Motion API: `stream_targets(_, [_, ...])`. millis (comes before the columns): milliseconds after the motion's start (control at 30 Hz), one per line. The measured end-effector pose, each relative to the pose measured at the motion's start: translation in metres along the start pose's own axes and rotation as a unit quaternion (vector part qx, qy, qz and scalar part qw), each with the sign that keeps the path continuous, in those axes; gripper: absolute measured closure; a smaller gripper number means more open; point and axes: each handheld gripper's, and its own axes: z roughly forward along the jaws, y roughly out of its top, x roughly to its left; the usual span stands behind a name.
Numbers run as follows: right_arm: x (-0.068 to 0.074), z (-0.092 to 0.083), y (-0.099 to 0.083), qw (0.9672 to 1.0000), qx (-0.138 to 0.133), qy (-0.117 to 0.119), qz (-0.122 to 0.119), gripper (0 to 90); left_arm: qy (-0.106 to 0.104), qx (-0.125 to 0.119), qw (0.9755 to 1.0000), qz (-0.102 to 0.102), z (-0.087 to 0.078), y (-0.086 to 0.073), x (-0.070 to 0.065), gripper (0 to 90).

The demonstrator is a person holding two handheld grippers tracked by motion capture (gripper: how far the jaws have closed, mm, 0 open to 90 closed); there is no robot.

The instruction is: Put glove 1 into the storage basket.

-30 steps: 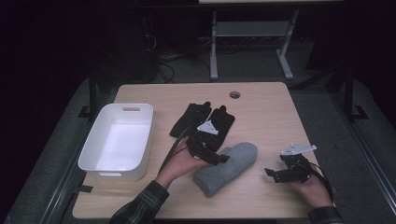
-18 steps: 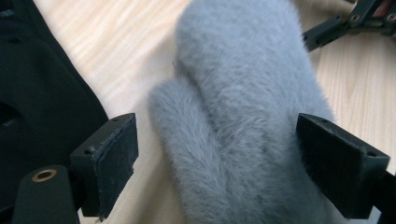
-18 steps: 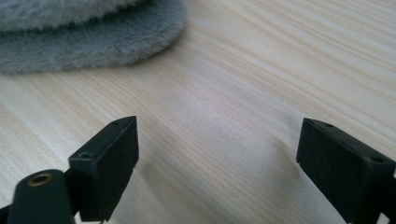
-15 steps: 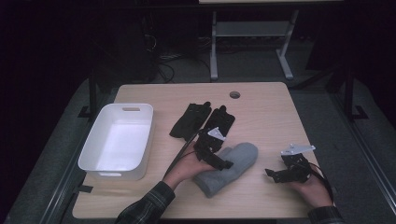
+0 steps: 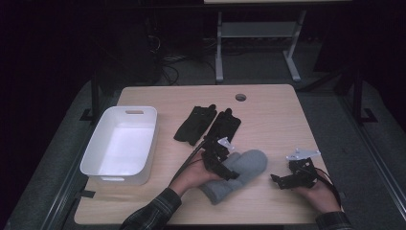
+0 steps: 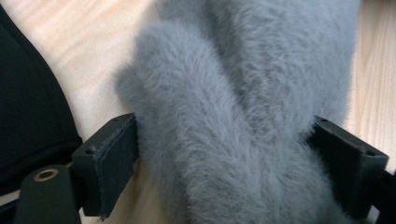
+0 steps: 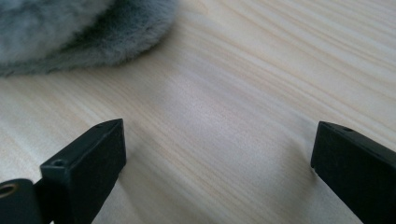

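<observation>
A fluffy grey mitten (image 5: 244, 170) lies on the wooden table near the front edge. My left gripper (image 5: 226, 171) is lowered over its middle, open, one jaw on each side of the mitten (image 6: 233, 107), with the fur brushing both pads. My right gripper (image 5: 276, 179) rests low over bare wood to the right of the mitten. It is open, and its jaws have just been opening with nothing between them. In the right gripper view the gripper (image 7: 219, 158) faces bare table, with the mitten's edge (image 7: 70, 32) at the upper left.
Two black gloves (image 5: 194, 123) (image 5: 225, 127) lie side by side behind the mitten; one glove (image 6: 28, 116) shows at the left of the left gripper view. A white tub (image 5: 88, 160) stands at the table's left. A cable hole (image 5: 241, 97) sits at the back.
My left gripper has come down and a little to the right onto the grey mitten. The right gripper has stayed in place.
</observation>
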Motion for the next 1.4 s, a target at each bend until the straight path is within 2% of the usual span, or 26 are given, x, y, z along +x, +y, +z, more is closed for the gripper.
stream_targets(333, [0.001, 0.002, -0.002, 0.9998, -0.011, 0.011, 0.010, 3.0, -0.028, 0.011, 0.9995, 0.009, 0.000, 0.002, -0.002, 39.4])
stream_targets(467, [0.001, 0.003, -0.003, 0.9997, -0.018, 0.011, 0.010, 2.7, -0.045, 0.015, 0.9989, 0.003, 0.000, 0.002, -0.002, 49.9])
stream_targets(633, [0.000, 0.004, -0.004, 0.9996, -0.024, 0.011, 0.006, 2.4, -0.048, 0.011, 0.9987, 0.009, -0.002, 0.002, -0.004, 60.9])
stream_targets(833, [0.000, 0.004, -0.006, 0.9993, -0.035, 0.013, 0.005, 2.4, -0.064, -0.003, 0.9978, -0.017, -0.007, 0.000, 0.000, 65.0])
stream_targets(1000, [0.000, 0.004, -0.006, 0.9993, -0.035, 0.014, 0.006, 2.4, -0.060, -0.004, 0.9982, -0.009, -0.014, 0.003, -0.003, 65.5])
stream_targets(1400, [0.000, 0.004, -0.006, 0.9993, -0.035, 0.014, 0.005, 2.4, -0.056, -0.016, 0.9983, -0.009, -0.034, 0.007, -0.009, 65.1])
